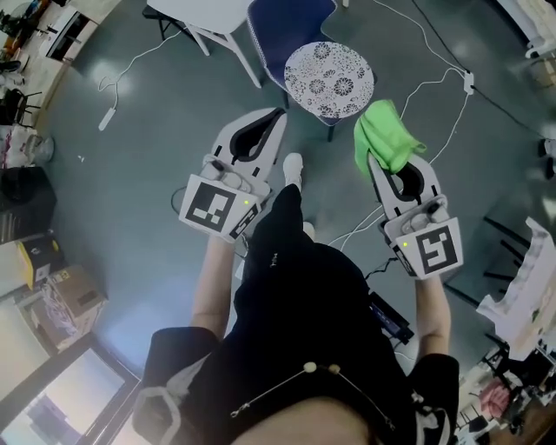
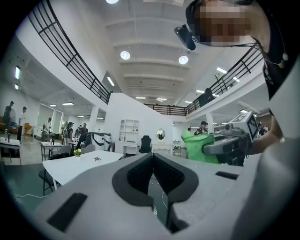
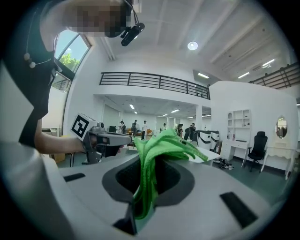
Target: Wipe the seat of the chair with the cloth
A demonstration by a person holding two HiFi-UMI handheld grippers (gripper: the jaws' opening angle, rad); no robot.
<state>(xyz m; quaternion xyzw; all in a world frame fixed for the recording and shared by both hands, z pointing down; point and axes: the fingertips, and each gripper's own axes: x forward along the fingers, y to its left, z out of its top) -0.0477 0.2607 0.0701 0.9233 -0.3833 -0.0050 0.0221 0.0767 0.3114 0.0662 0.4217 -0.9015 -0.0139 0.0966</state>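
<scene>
Your right hand-held gripper [image 1: 383, 162] is clamped tight on the green cloth [image 1: 384, 132]. The cloth bunches up out of the jaws and flops over their tips. Gripped by a fold like that, it leaves a loose pad free to drag over a surface.

Your left hand-held gripper [image 1: 276, 117] has its jaws pressed together with nothing between them. It sits at about 11 o'clock from your body, probably to stay clear of the wiping side.

The chair [image 1: 291, 26] stands on the floor [image 1: 130, 174] at 12 o'clock, its round patterned seat [image 1: 328, 80] bare and facing up. The cloth hangs at about 4 o'clock from the seat, near its edge but apparently not on it, so wiping looks not yet begun. You would need to carry the cloth toward 10 o'clock and down onto the seat. Cables [image 1: 434, 87] trail on the floor beside the chair, so mind your feet.
</scene>
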